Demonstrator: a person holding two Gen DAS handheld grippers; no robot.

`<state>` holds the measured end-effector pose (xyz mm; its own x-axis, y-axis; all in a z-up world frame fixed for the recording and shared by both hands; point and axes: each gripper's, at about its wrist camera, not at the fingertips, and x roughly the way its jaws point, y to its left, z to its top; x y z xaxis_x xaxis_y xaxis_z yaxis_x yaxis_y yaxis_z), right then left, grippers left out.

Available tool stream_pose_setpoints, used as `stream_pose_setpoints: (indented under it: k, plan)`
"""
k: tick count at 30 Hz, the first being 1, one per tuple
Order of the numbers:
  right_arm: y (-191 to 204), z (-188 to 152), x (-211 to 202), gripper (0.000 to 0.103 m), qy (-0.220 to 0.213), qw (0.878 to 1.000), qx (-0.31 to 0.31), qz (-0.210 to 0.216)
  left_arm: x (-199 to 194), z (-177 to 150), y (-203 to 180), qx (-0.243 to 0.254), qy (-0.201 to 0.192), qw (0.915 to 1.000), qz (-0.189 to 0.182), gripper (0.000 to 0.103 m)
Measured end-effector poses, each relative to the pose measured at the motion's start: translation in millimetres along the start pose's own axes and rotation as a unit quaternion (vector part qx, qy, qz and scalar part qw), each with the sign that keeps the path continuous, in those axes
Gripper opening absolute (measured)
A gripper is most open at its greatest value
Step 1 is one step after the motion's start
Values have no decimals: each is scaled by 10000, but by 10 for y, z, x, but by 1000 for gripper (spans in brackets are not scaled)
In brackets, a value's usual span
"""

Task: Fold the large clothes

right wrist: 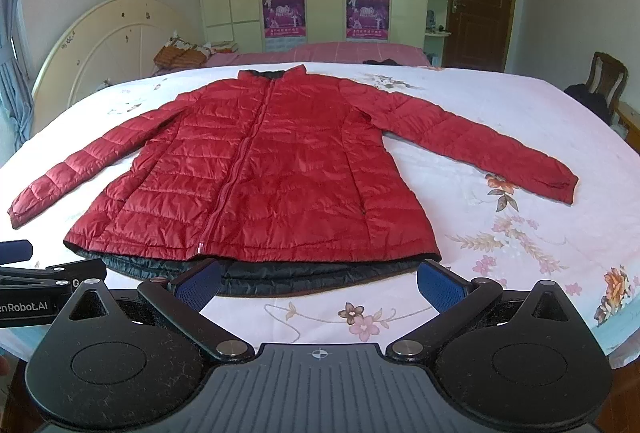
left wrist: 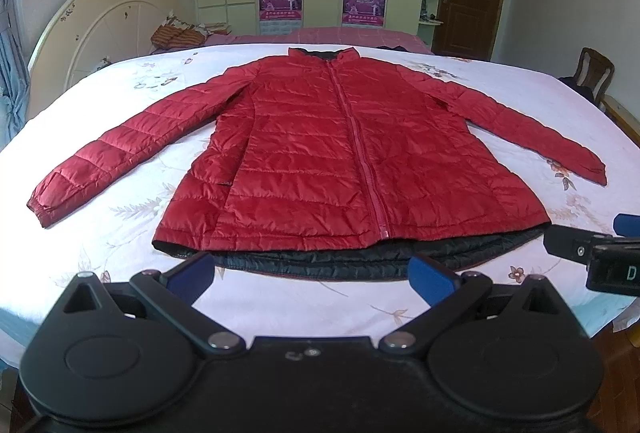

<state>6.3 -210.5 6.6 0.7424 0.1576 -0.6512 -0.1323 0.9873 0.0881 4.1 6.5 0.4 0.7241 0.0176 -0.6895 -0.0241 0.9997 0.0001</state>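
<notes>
Jacket (left wrist: 340, 161) lies flat beyond left hand-held gripper (left wrist: 312, 273).

- jacket (left wrist: 332, 161) (right wrist: 256, 169): red quilted puffer, zipped, front up, flat on bed
- sleeves spread out to both sides
- dark-lined hem nearest, just ahead of both tongs

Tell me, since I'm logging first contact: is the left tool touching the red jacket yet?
Apart. In the left wrist view, the open left tool hovers short of the red jacket; bedsheet shows between its fingers, which hold nothing.
</notes>
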Motion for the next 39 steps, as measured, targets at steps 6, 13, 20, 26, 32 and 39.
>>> stream_pose_setpoints:
  k: [6, 13, 20, 26, 32, 39]
  plan:
    - [7, 33, 4, 103, 3, 10000, -8, 1, 5, 2, -1, -4, 8, 10000, 12, 103]
    - [13, 63, 38, 103, -12, 10000, -10, 11, 11, -7, 2, -23, -8, 10000, 39, 103]
    - [27, 67, 33, 103, -33, 10000, -28, 29, 14, -1, 20, -38, -12, 10000, 66, 103]
    - [30, 70, 29, 103, -37, 10000, -21, 19, 12, 5, 22, -41, -13, 10000, 61, 103]
    - [23, 71, 14, 103, -42, 10000, -16, 21, 12, 5, 20, -47, -8, 10000, 64, 103]
    - [25, 66, 7, 103, -43, 10000, -8, 20, 12, 5, 14, -43, -8, 10000, 62, 103]
